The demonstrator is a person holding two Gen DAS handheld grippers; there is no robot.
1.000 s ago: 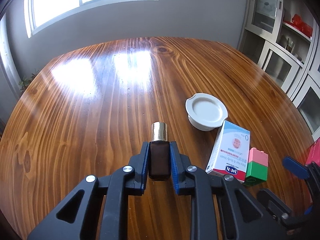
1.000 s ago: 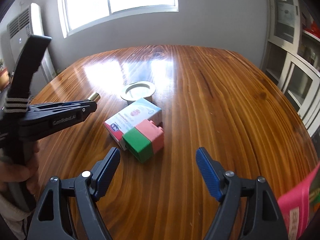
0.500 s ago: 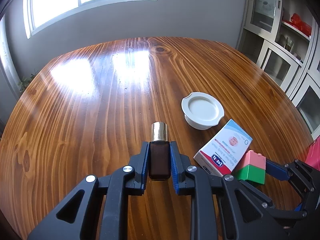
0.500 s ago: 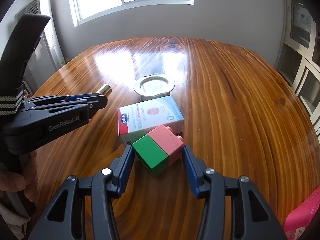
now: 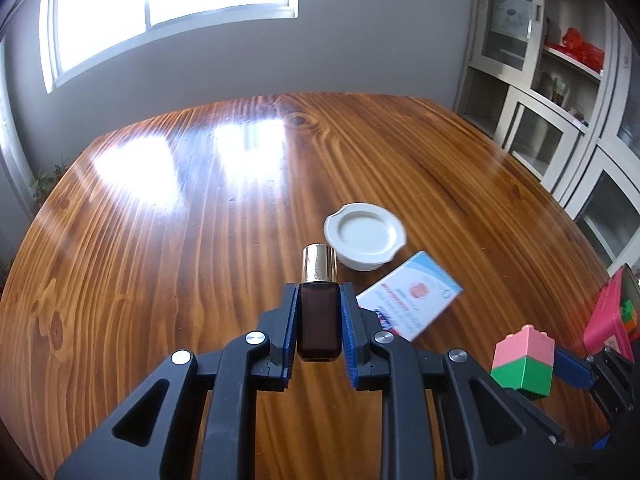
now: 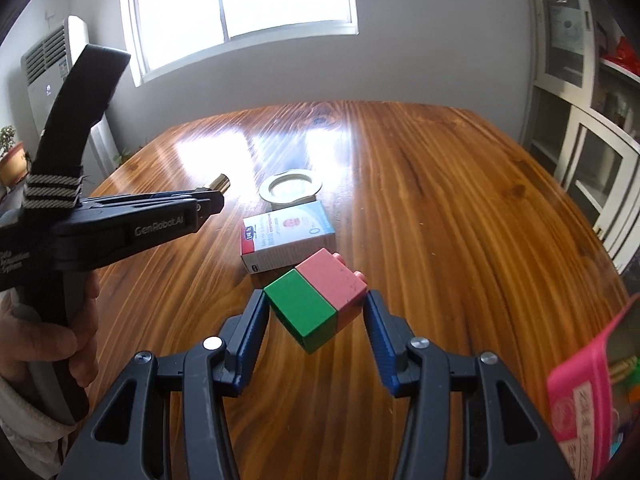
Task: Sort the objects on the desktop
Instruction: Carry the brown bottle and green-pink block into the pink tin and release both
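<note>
A brown bottle [image 5: 319, 320] with a gold cap stands upright between the pads of my left gripper [image 5: 319, 296], which is shut on it above the table. In the right wrist view that left gripper [image 6: 212, 204] reaches in from the left, with only the bottle's gold cap [image 6: 221, 182] showing. My right gripper [image 6: 316, 308] is shut on a pink and green block [image 6: 316, 300], tilted and held clear of the wood. The left wrist view shows the same block [image 5: 524, 360] at lower right.
A white and blue carton [image 6: 286, 236] lies on the wooden table [image 6: 440, 200], with a white shallow bowl [image 6: 290, 188] just behind it. A pink container [image 6: 580, 396] sits at the near right edge. A hand [image 6: 48, 344] grips the left gripper's handle. Cabinets line the right wall.
My right gripper moved in around the pink and green block, shut on it and lifted it away from the carton. The left gripper kept hold of the bottle and rose slightly.
</note>
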